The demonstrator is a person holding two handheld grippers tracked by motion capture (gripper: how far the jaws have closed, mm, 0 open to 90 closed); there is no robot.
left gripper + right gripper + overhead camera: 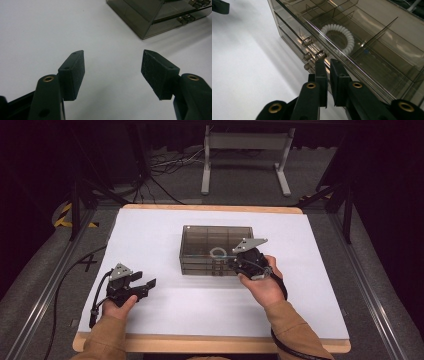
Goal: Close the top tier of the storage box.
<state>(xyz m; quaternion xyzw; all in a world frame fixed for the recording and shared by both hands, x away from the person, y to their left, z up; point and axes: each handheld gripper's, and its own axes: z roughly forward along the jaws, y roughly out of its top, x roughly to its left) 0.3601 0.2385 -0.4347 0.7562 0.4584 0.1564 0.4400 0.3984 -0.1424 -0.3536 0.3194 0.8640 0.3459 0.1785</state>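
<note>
— What's the room like around you?

— Dark, with a grey carpeted floor and a pale metal stand (247, 157) at the back. In front of me is the wooden counter (210, 343) under a white sheet, and my two forearms in tan sleeves come in from the near edge.

— And what are you working at?

— A smoky transparent plastic drawer box (215, 249) with stacked drawers and divided compartments on top. It sits just ahead of my right claw (328, 65), whose tips are up against the box's front face, right by the small clear round drawer knobs (307, 41).

— Is that claw pinching a knob?

— Not that I can make out. Its jaws stand nearly together with only a narrow slit between the pads, and nothing sits in that slit. The nearest knob (320, 54) is just beyond the tip of one jaw; whether it touches, I can't tell.

— Anything inside the box?

— A white coiled ring (342, 37), like a spiral hair tie, lies in a top compartment just past my right claw's tips, behind the front wall.

— And your other hand?

— My left claw (113, 65) is spread wide, holding nothing, above bare white sheet. The box's corner lies well ahead of it, off to its right.
</note>
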